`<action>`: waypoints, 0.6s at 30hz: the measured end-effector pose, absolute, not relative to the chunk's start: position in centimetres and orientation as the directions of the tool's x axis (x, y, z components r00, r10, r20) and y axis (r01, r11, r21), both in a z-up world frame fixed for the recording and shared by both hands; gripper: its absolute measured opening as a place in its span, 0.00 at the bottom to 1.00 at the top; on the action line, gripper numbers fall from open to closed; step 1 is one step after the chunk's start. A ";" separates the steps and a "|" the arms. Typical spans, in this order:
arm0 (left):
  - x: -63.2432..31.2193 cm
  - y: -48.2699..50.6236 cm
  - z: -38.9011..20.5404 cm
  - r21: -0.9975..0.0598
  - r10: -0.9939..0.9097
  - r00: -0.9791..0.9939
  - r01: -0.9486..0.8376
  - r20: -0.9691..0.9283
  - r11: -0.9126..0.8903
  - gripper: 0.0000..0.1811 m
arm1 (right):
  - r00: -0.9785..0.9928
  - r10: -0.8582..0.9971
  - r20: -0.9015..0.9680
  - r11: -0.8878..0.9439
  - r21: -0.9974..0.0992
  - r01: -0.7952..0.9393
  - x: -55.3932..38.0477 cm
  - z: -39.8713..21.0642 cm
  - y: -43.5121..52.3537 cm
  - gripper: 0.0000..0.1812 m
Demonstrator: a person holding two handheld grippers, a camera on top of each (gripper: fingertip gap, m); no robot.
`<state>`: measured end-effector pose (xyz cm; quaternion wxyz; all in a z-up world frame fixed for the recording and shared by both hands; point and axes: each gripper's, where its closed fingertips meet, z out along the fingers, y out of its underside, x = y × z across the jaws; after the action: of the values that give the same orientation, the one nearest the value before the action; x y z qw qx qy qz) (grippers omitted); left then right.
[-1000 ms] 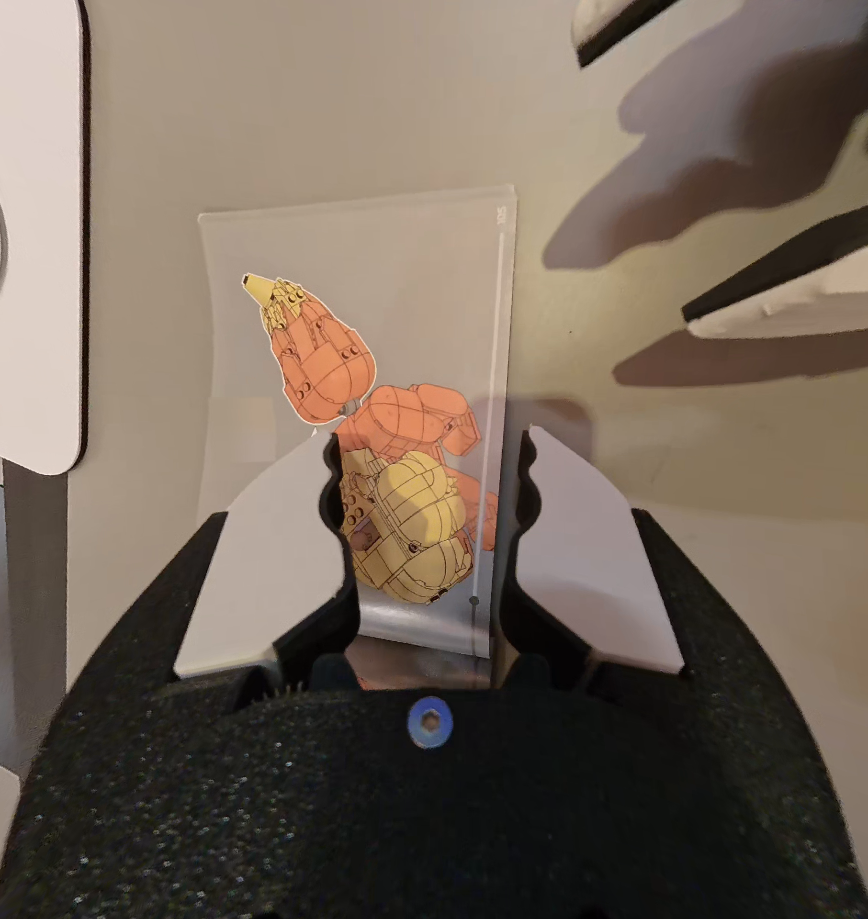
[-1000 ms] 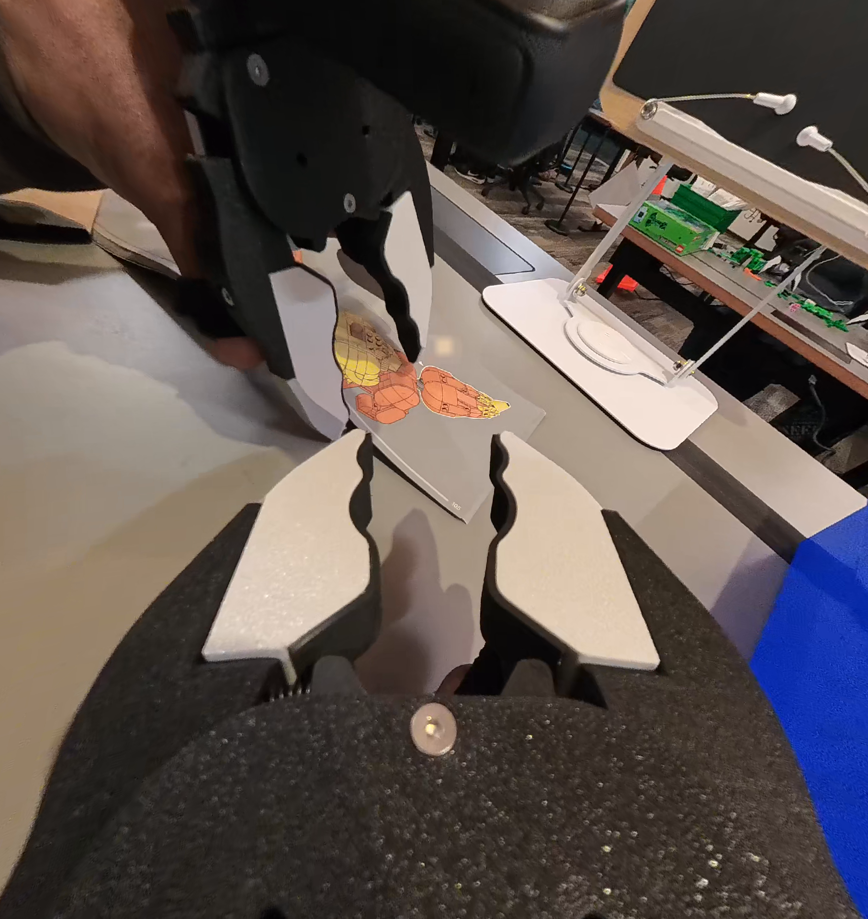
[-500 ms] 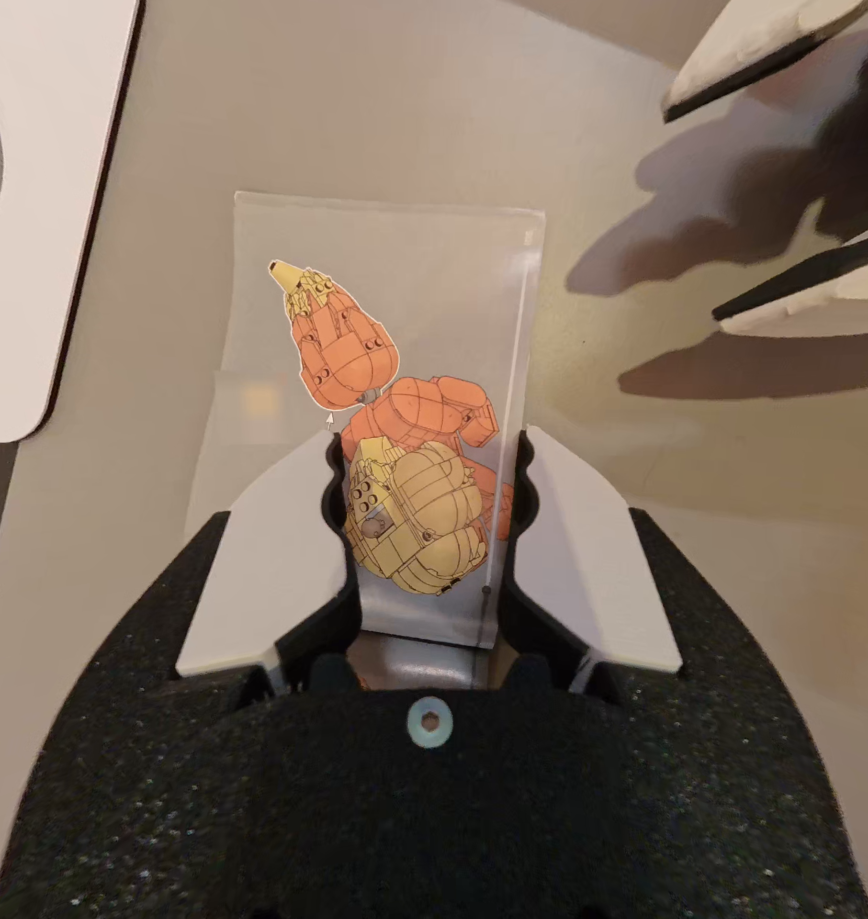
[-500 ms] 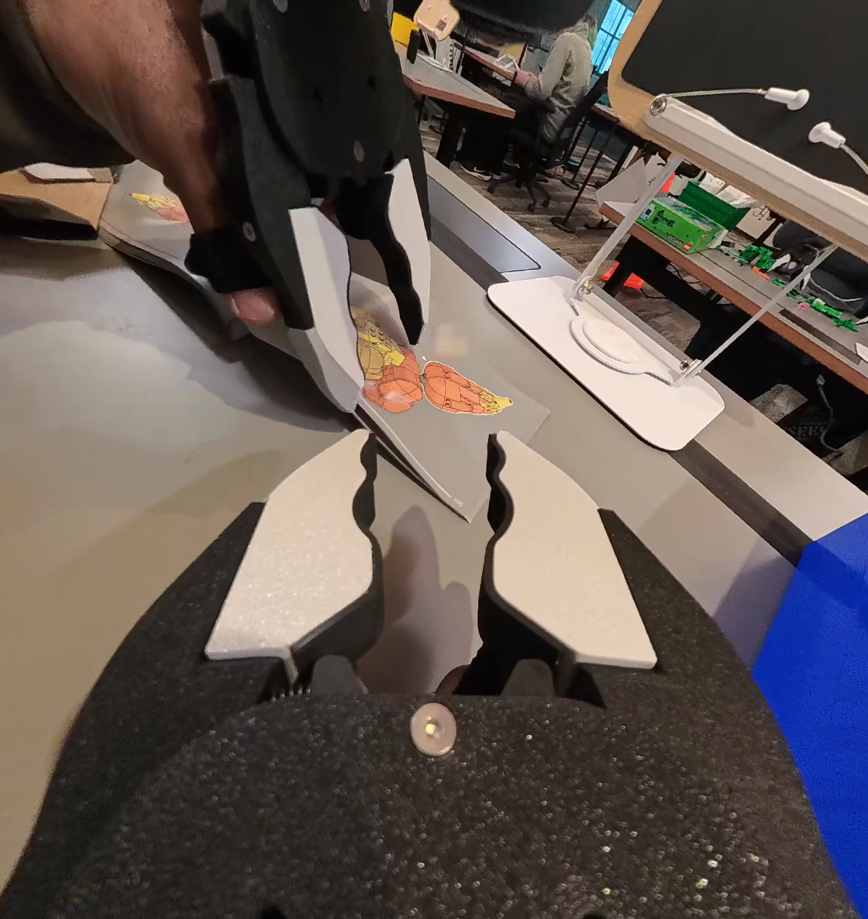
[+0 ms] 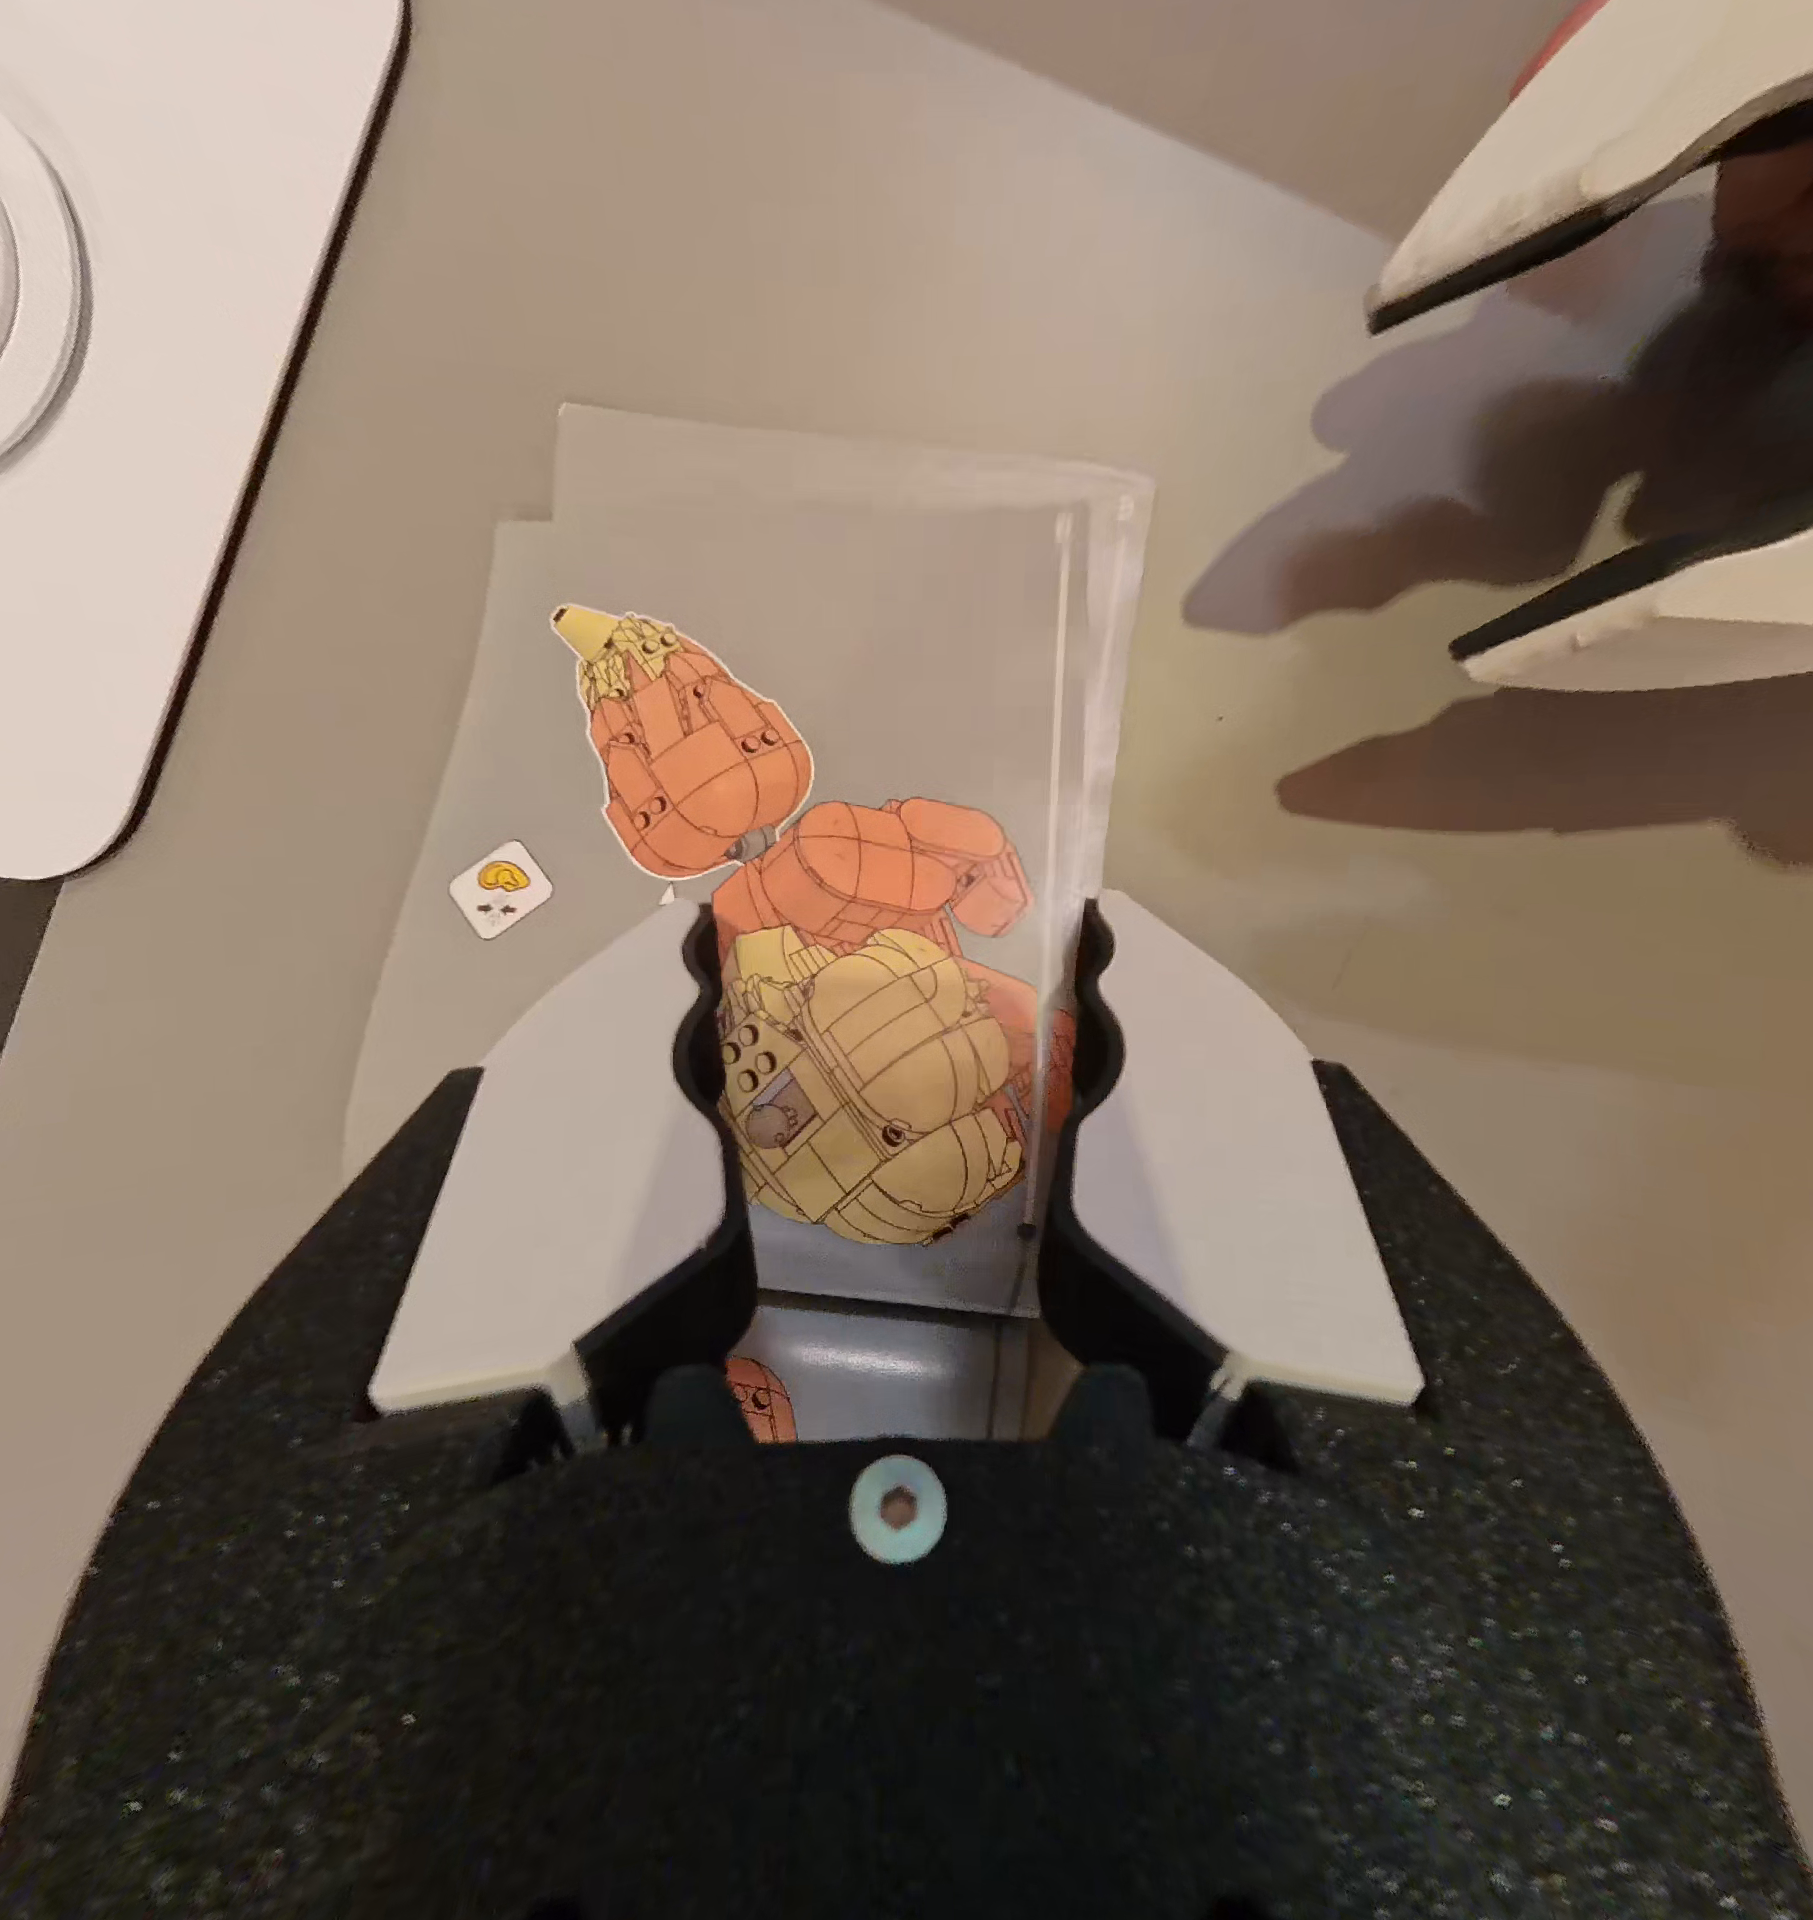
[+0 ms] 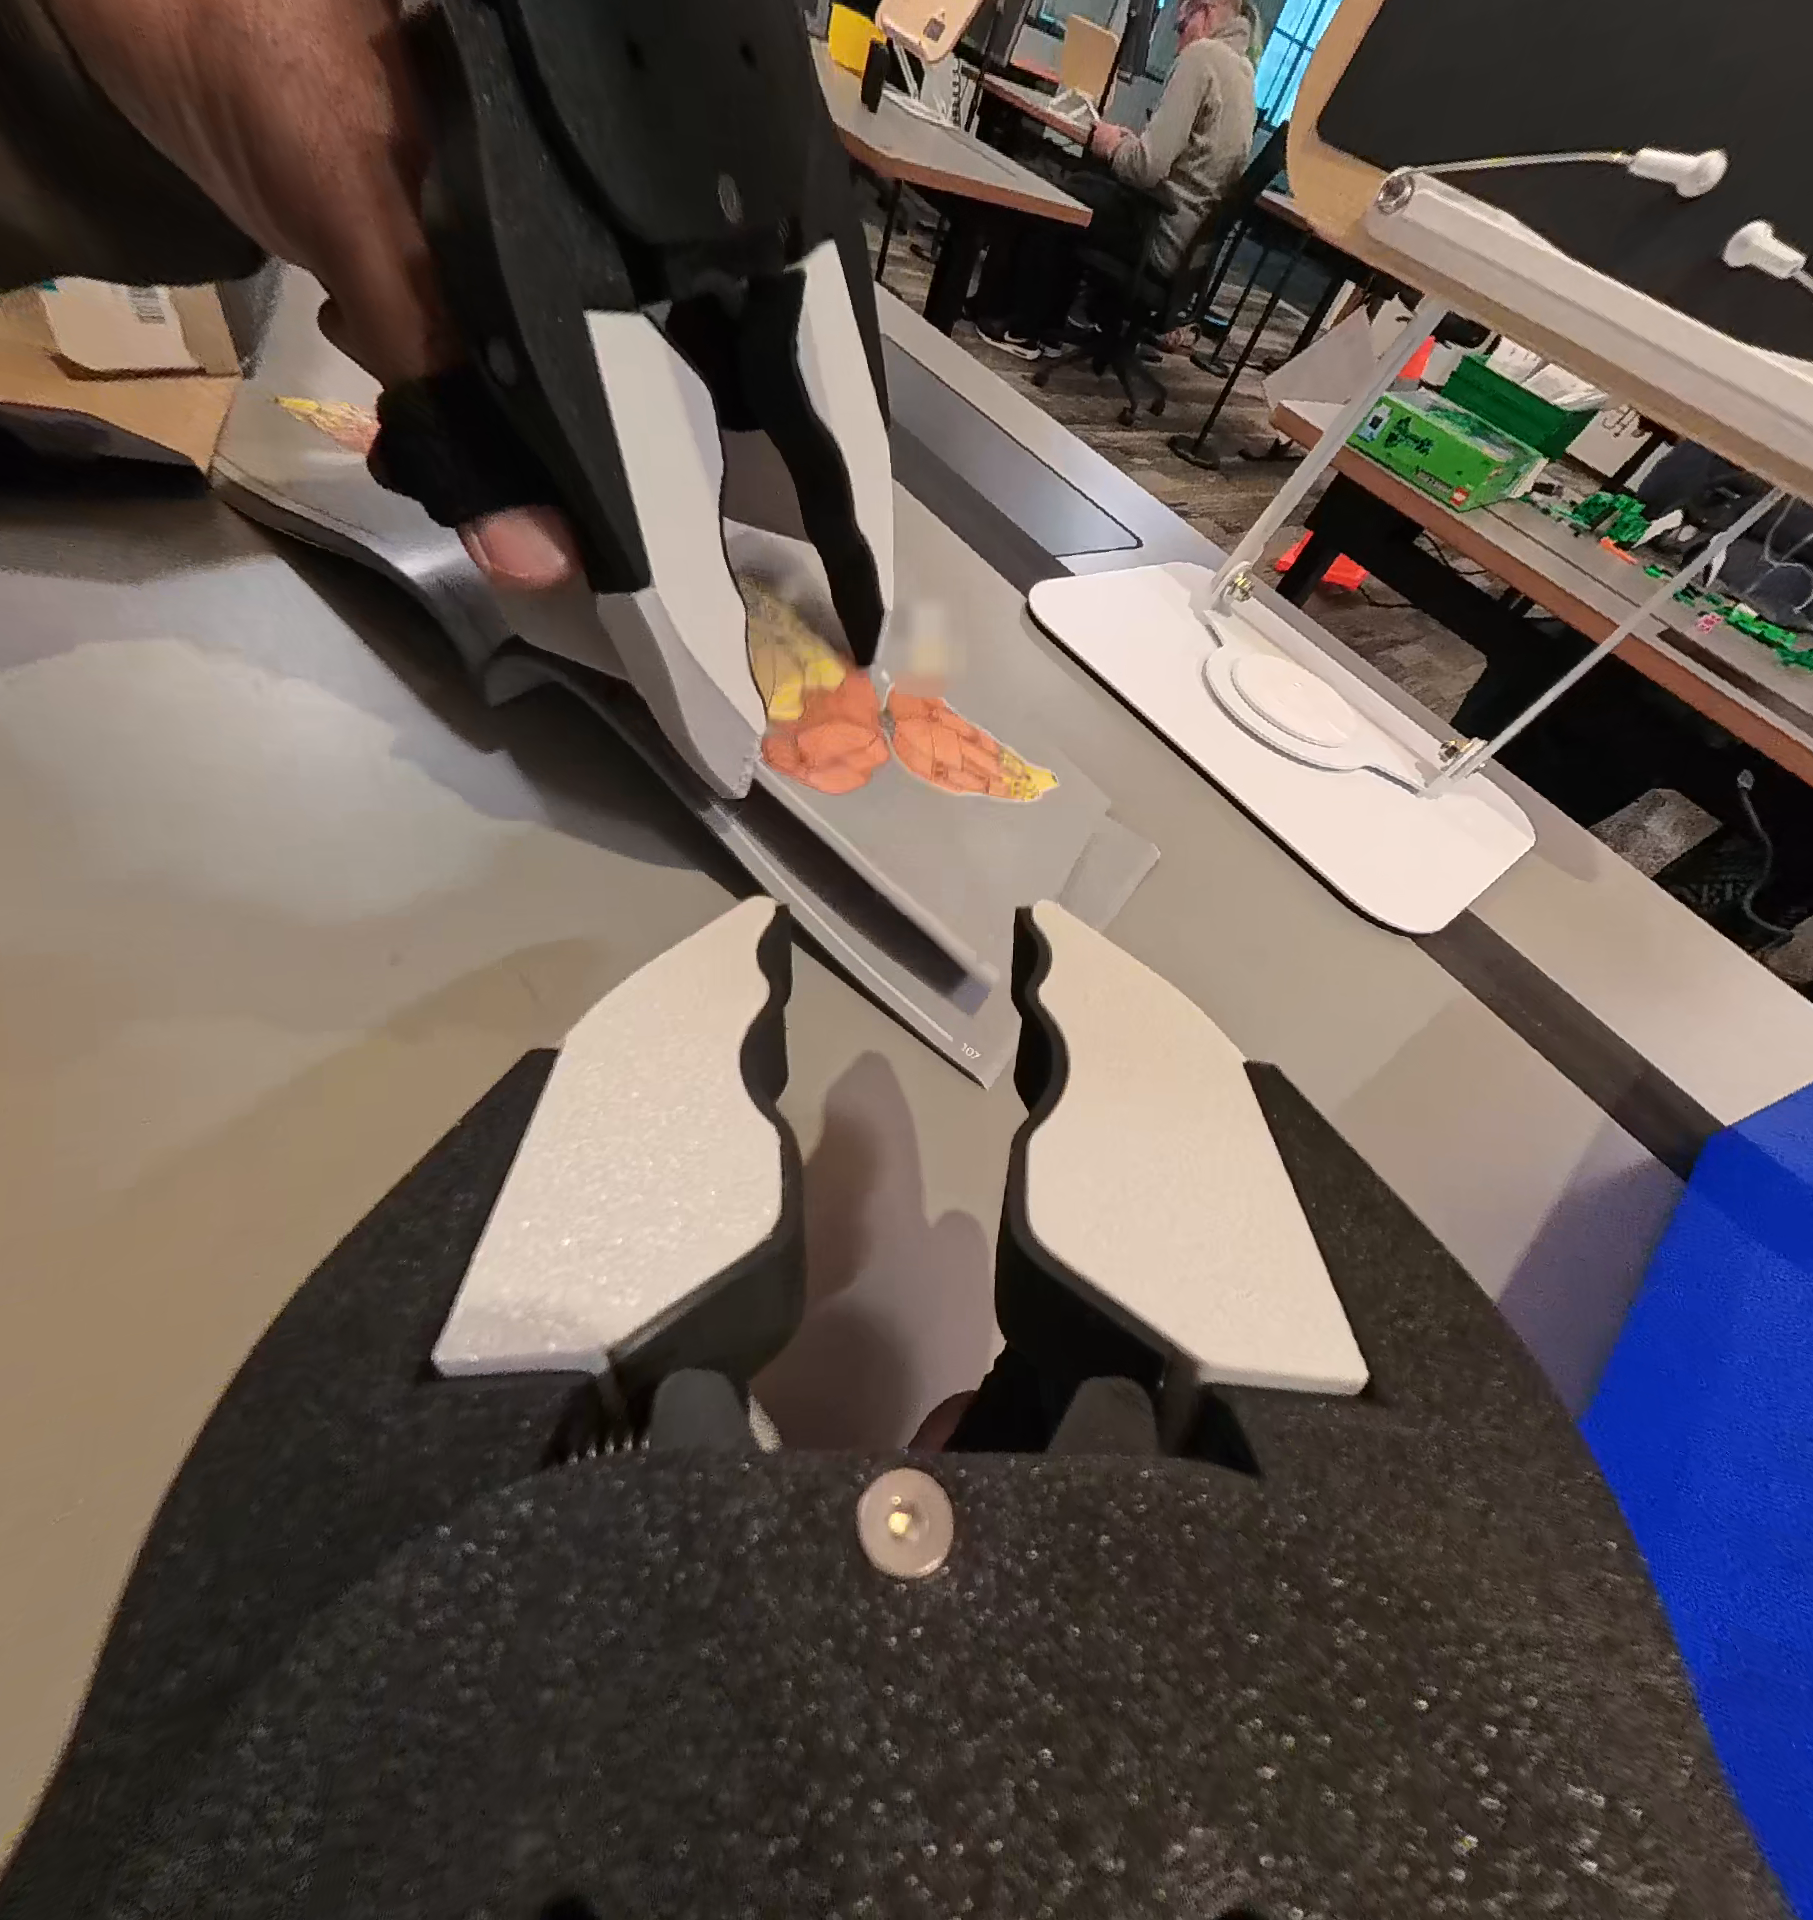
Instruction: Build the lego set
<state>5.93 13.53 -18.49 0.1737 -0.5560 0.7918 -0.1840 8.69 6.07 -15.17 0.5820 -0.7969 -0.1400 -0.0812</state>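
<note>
The booklet [image 5: 860, 665] lay open on the table [image 5: 1401, 1143], just beside the white lamp base [image 6: 1286, 727]. The left gripper [image 5: 889, 997] hung over its printed orange and yellow model with jaws apart, holding nothing. The right gripper [image 6: 900, 966], also parted and empty, stood near the booklet's corner.

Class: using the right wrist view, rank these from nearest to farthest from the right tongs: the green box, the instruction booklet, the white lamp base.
1. Instruction booklet: on the table just ahead of the right tongs, under the left tongs.
2. White lamp base: farther ahead, to the right.
3. Green box: on another table, upper right.
</note>
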 end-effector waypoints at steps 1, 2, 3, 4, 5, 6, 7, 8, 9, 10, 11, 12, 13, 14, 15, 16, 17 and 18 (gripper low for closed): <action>5.9 13.5 -18.5 -0.488 -0.945 -0.321 -0.816 -0.066 0.312 0.37 | 0.948 0.128 0.292 -0.291 -0.902 0.317 8.7 -15.3 6.1 0.22; 5.9 13.5 -18.5 -0.490 -0.944 -0.323 -0.814 -0.061 0.311 0.37 | 0.949 0.125 0.291 -0.298 -0.901 0.316 8.8 -15.4 6.2 0.22; 5.9 13.5 -18.4 -0.493 -0.944 -0.324 -0.813 -0.059 0.310 0.37 | 0.950 0.118 0.289 -0.305 -0.900 0.312 8.9 -15.4 6.2 0.22; 5.9 13.5 -18.4 -0.494 -0.945 -0.322 -0.813 -0.059 0.308 0.37 | 0.952 0.111 0.286 -0.311 -0.900 0.306 9.1 -15.5 6.2 0.22; 5.9 13.6 -18.4 -0.495 -0.946 -0.320 -0.813 -0.058 0.306 0.36 | 0.953 0.107 0.283 -0.317 -0.899 0.302 9.2 -15.5 6.3 0.21; 5.8 13.7 -18.4 -0.494 -0.946 -0.318 -0.814 -0.060 0.305 0.36 | 0.954 0.103 0.280 -0.320 -0.899 0.299 9.3 -15.5 6.3 0.21; 5.8 13.8 -18.4 -0.493 -0.947 -0.315 -0.816 -0.062 0.303 0.36 | 0.955 0.100 0.278 -0.322 -0.900 0.295 9.3 -15.5 6.2 0.21; 5.8 13.9 -18.3 -0.492 -0.948 -0.311 -0.816 -0.065 0.302 0.36 | 0.956 0.099 0.276 -0.322 -0.900 0.293 9.3 -15.5 6.2 0.21; 5.7 14.0 -18.2 -0.492 -0.948 -0.310 -0.817 -0.067 0.302 0.36 | 0.956 0.099 0.275 -0.323 -0.900 0.292 9.4 -15.6 6.2 0.21; 5.7 14.0 -18.2 -0.491 -0.948 -0.310 -0.817 -0.071 0.304 0.36 | 0.956 0.097 0.277 -0.325 -0.899 0.293 9.4 -15.6 6.3 0.21; 5.7 14.1 -18.1 -0.491 -0.948 -0.308 -0.816 -0.076 0.305 0.36 | 0.955 0.094 0.280 -0.329 -0.897 0.296 9.4 -15.6 6.3 0.21; 5.7 14.1 -18.0 -0.493 -0.949 -0.306 -0.815 -0.077 0.303 0.36 | 0.954 0.093 0.285 -0.334 -0.894 0.299 9.4 -15.7 6.3 0.21; 5.7 14.2 -17.9 -0.495 -0.949 -0.305 -0.815 -0.077 0.302 0.36 | 0.953 0.088 0.291 -0.342 -0.890 0.303 9.5 -15.8 6.4 0.21; 5.7 14.2 -17.9 -0.495 -0.950 -0.303 -0.815 -0.078 0.300 0.36 | 0.952 0.080 0.297 -0.351 -0.885 0.306 9.6 -15.9 6.4 0.21; 5.6 14.2 -17.9 -0.494 -0.950 -0.302 -0.816 -0.080 0.301 0.36 | 0.950 0.071 0.303 -0.359 -0.881 0.308 9.7 -16.0 6.5 0.21; 5.6 14.2 -17.9 -0.491 -0.950 -0.301 -0.817 -0.084 0.302 0.36 | 0.949 0.061 0.309 -0.366 -0.878 0.309 9.8 -16.1 6.5 0.21; 5.5 14.2 -17.9 -0.490 -0.950 -0.301 -0.817 -0.088 0.304 0.36 | 0.948 0.050 0.315 -0.373 -0.874 0.311 9.9 -16.1 6.6 0.21; 5.5 14.2 -17.9 -0.488 -0.949 -0.301 -0.818 -0.091 0.306 0.36 | 0.946 0.039 0.321 -0.381 -0.870 0.311 10.0 -16.2 6.7 0.21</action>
<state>5.48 14.22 -17.86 0.1850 -0.5617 0.7866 -0.1778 10.04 6.65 -16.20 0.5459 -0.8216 -0.1067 -0.1247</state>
